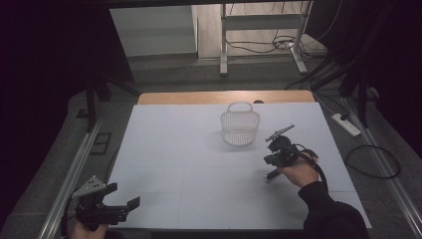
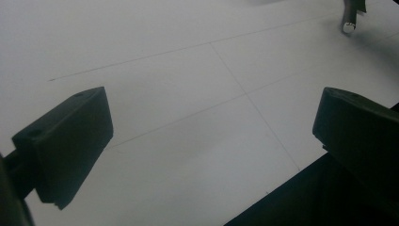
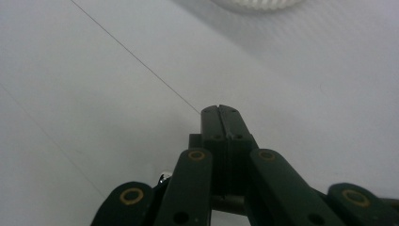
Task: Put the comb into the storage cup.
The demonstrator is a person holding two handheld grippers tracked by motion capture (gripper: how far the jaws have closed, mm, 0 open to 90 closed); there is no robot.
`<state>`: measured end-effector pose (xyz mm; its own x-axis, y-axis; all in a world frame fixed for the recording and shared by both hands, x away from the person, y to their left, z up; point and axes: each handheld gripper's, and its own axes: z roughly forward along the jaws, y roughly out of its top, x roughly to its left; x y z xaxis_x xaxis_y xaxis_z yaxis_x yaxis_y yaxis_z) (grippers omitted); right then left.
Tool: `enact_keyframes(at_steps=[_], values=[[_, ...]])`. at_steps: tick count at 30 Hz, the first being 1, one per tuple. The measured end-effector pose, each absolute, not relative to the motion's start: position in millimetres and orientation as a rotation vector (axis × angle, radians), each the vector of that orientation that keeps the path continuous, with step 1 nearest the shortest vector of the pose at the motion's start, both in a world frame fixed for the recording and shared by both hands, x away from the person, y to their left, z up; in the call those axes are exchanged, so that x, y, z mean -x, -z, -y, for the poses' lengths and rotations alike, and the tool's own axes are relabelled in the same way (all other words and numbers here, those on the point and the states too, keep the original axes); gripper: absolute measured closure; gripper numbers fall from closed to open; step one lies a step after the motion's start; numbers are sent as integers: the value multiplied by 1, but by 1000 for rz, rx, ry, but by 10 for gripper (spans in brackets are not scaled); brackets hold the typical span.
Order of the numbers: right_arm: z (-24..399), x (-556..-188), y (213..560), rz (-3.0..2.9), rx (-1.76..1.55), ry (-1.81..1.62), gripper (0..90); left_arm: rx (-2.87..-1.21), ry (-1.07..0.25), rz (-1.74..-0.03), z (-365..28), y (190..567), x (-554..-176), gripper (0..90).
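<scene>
Dim floor, loose cables and a pale metal frame fill the background behind a matte white worktop (image 1: 199,164), whose smooth sheet is crossed by thin seam lines and edged at the back by a strip of bare wood. At the lower left of the high view the left claw (image 1: 130,195) hangs over the near corner with its two blocky black jaws wide apart and nothing between them; its own view looks past those square rubbery pads at plain white sheet. Right of centre, toward the back, stands a small white basket (image 1: 240,125), oval, upright, with slatted plastic walls and a looped handle at its far rim; it looks light and easy to tip. Just right of it and a little nearer, the right claw (image 1: 271,175) is held in a hand (image 1: 300,172) in a dark sleeve, jaws pressed flat together with nothing caught between them, tips pointing down at the bare sheet; in its own view the basket's ribbed rim shows at the upper edge. Judging from this, the basket is the thing being approached, so the right jaws should be spread before moving in, then brought over the rim or handle squarely and closed gently, since thin plastic slats would flex and the basket could slide on the slick surface.
</scene>
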<state>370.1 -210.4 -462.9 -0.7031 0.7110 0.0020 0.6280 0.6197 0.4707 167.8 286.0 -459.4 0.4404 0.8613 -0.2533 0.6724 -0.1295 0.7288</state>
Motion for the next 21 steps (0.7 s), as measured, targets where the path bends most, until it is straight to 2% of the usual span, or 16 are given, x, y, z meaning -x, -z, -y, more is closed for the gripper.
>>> enact_keyframes(at_steps=[21], values=[[208, -369, 496, -2723, -1108, -563, 894, -1870, -286, -1295, -286, 459, -168, 0]])
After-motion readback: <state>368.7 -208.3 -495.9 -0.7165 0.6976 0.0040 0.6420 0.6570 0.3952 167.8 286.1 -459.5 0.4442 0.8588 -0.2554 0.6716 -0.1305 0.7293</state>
